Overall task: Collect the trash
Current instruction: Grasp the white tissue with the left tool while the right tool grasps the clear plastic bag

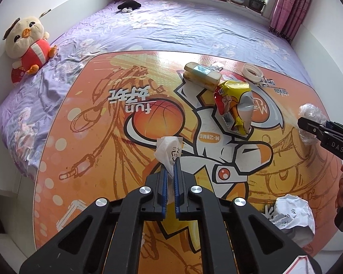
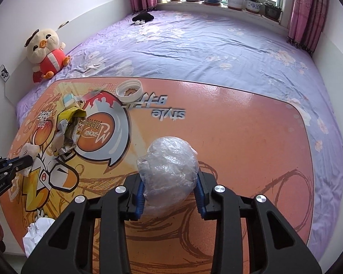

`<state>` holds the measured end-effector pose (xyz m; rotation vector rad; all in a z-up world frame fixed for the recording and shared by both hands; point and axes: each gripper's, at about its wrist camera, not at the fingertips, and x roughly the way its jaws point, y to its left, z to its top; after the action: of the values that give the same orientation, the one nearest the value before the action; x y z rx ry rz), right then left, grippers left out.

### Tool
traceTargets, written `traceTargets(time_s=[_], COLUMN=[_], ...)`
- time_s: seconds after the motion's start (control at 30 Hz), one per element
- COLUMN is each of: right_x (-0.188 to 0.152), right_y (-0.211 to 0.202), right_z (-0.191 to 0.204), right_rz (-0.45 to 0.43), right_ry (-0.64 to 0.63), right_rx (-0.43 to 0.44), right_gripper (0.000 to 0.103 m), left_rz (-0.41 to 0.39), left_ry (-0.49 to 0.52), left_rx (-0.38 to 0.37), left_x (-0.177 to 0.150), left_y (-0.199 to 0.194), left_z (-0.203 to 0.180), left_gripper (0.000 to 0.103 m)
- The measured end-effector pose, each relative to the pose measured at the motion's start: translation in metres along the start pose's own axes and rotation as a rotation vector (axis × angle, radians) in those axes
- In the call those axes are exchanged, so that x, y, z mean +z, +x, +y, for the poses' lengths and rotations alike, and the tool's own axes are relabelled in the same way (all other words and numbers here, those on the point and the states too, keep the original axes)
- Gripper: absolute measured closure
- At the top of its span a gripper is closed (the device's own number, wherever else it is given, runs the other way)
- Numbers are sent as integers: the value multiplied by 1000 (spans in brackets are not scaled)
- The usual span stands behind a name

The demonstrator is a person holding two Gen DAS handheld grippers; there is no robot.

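Observation:
On the orange cartoon-print table (image 1: 84, 137), my left gripper (image 1: 170, 167) is shut on a small white printed plastic scrap (image 1: 168, 150) that sticks up between its blue pads. In the right wrist view the left gripper (image 2: 26, 161) shows at the left edge with the scrap (image 2: 29, 149). My right gripper (image 2: 169, 179) is shut on a wad of clear crumpled plastic film (image 2: 169, 159), its pads pressing both sides. In the left wrist view the right gripper (image 1: 305, 123) and the wad (image 1: 311, 111) sit at the table's right edge.
A yellow snack wrapper (image 1: 234, 105) lies mid-table, with a beige wrapped block (image 1: 202, 75) and a white lid (image 1: 251, 69) behind it. Crumpled white paper (image 1: 290, 214) sits near the front edge. Behind the table is a purple bed (image 2: 217, 52) with a plush chick (image 1: 27, 43).

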<state>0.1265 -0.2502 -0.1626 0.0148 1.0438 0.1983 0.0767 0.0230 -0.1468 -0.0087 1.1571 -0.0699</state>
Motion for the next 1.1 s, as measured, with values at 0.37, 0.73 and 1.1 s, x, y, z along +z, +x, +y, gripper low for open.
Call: traceTargets(time_s=[0.37, 0.73, 1.1], right_x=[-12, -32, -61], right_y=[-18, -62, -103], right_z=[10, 53, 131], right_rz=[-2, -38, -64], right_ry=[-30, -90, -238], right_rx=[8, 75, 170], right_gripper=[66, 66, 66], left_rz=[-15, -29, -67], left_ry=[10, -1, -52], left_rx=[-27, -26, -3], left_x=[-11, -40, -86], left_y=[-18, -51, -91], left_z=[-2, 10, 48], left_gripper=[98, 98, 98])
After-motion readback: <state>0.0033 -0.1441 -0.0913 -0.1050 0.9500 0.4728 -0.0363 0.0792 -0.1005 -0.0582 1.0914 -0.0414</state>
